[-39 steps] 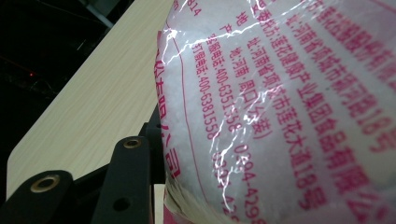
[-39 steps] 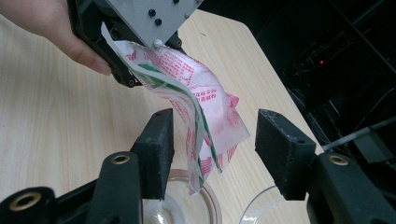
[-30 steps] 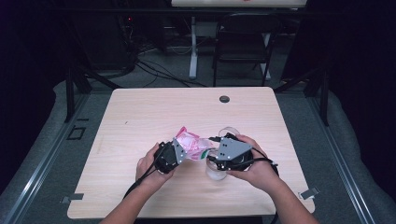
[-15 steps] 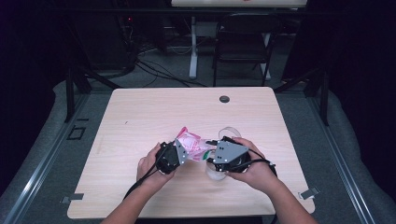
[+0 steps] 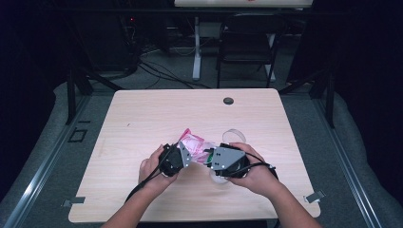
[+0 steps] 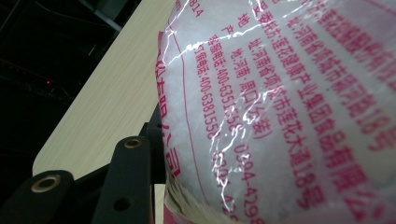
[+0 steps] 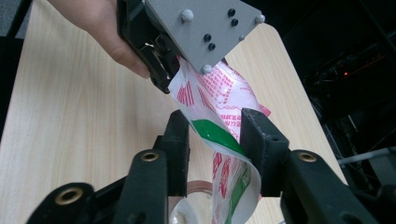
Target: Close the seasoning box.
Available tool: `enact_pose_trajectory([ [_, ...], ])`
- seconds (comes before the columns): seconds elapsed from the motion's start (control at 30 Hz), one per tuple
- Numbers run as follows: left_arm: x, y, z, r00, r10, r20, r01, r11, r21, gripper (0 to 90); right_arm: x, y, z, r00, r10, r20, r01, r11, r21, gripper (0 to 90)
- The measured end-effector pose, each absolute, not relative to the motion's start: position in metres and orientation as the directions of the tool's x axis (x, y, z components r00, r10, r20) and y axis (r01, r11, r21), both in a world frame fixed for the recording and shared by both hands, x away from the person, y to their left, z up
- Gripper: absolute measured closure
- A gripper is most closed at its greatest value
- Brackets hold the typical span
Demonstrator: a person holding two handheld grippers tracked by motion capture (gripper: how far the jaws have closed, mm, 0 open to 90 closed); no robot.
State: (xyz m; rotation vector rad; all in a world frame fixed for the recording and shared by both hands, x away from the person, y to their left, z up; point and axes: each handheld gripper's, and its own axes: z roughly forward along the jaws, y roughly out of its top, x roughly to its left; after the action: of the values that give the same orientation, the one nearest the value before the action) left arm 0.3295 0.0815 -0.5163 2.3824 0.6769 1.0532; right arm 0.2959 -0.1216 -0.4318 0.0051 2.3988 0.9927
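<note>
A pink-printed plastic bag (image 5: 192, 143) is held up between two grippers above the near half of a pale wooden table (image 5: 142, 118), a little right of its middle, as seen in the high view. The bag is packed with fine white grains, which are seen through the clear film in the left gripper view (image 6: 280, 107), where red print runs across the wrinkled, shiny surface. The left gripper (image 5: 177, 156) is clamped on one end of the bag: its black jaw is pressed flat against the film in its own view, and in the right gripper view its grey plate (image 7: 205, 28) and the hand (image 7: 100, 28) behind it are seen gripping the bag's top corner. The right gripper (image 7: 215, 140) is set around the lower, green-striped part of the bag (image 7: 219, 135); its jaws have just been closing, with the bag between them, and whether both pads already press on the film cannot be told, since a narrow gap seems to be left at one side. A clear round container (image 5: 232, 135) is stood on the table just beyond the right hand (image 5: 254, 173), and a second clear rim (image 7: 187, 212) is glimpsed under the bag in the right gripper view; what lies in either cannot be made out. A small dark disc (image 5: 228, 100) is set into the table near its far edge.
</note>
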Motion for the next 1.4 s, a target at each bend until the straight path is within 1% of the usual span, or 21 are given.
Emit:
enact_pose_trajectory([
  [0.23, 0.3297, 0.0815, -0.5170, 0.586, 0.596, 0.549, 0.257, -0.780, 0.571, 57.4, 0.2962, -0.1210, -0.4321, -0.861, 0.190, -0.473, -0.190, 0.741, 0.644, 67.8],
  [0.27, 0.3297, 0.0815, -0.5171, 0.585, 0.596, 0.550, 0.257, -0.779, 0.571, 57.4, 0.2954, -0.1206, -0.4325, -0.859, 0.186, -0.477, -0.193, 0.746, 0.638, 69.8],
  [0.33, 0.3300, 0.0816, -0.5170, 0.586, 0.595, 0.550, 0.257, -0.780, 0.571, 57.4, 0.2951, -0.1203, -0.4321, -0.858, 0.180, -0.481, -0.195, 0.752, 0.630, 70.5],
  [0.4, 0.3302, 0.0819, -0.5167, 0.588, 0.593, 0.549, 0.257, -0.781, 0.569, 57.4, 0.2947, -0.1201, -0.4316, -0.859, 0.172, -0.482, -0.195, 0.762, 0.618, 74.6],
  [0.57, 0.3305, 0.0825, -0.5163, 0.588, 0.592, 0.551, 0.254, -0.782, 0.569, 57.5, 0.2947, -0.1199, -0.4319, -0.862, 0.170, -0.478, -0.193, 0.761, 0.619, 77.9],
  [0.6, 0.3304, 0.0824, -0.5163, 0.588, 0.593, 0.551, 0.253, -0.781, 0.571, 57.5, 0.2949, -0.1198, -0.4322, -0.865, 0.174, -0.470, -0.189, 0.756, 0.627, 80.3],
  [0.97, 0.3303, 0.0824, -0.5156, 0.580, 0.589, 0.563, 0.238, -0.784, 0.574, 57.6, 0.2953, -0.1203, -0.4312, -0.871, 0.181, -0.458, -0.172, 0.760, 0.627, 84.9],
  [1.27, 0.3290, 0.0827, -0.5142, 0.568, 0.587, 0.578, 0.227, -0.786, 0.575, 57.6, 0.2961, -0.1214, -0.4303, -0.883, 0.197, -0.427, -0.148, 0.744, 0.651, 87.0],
  [1.4, 0.3282, 0.0829, -0.5135, 0.561, 0.582, 0.588, 0.220, -0.790, 0.572, 57.6, 0.2977, -0.1225, -0.4304, -0.896, 0.212, -0.391, -0.122, 0.728, 0.675, 87.5],
])
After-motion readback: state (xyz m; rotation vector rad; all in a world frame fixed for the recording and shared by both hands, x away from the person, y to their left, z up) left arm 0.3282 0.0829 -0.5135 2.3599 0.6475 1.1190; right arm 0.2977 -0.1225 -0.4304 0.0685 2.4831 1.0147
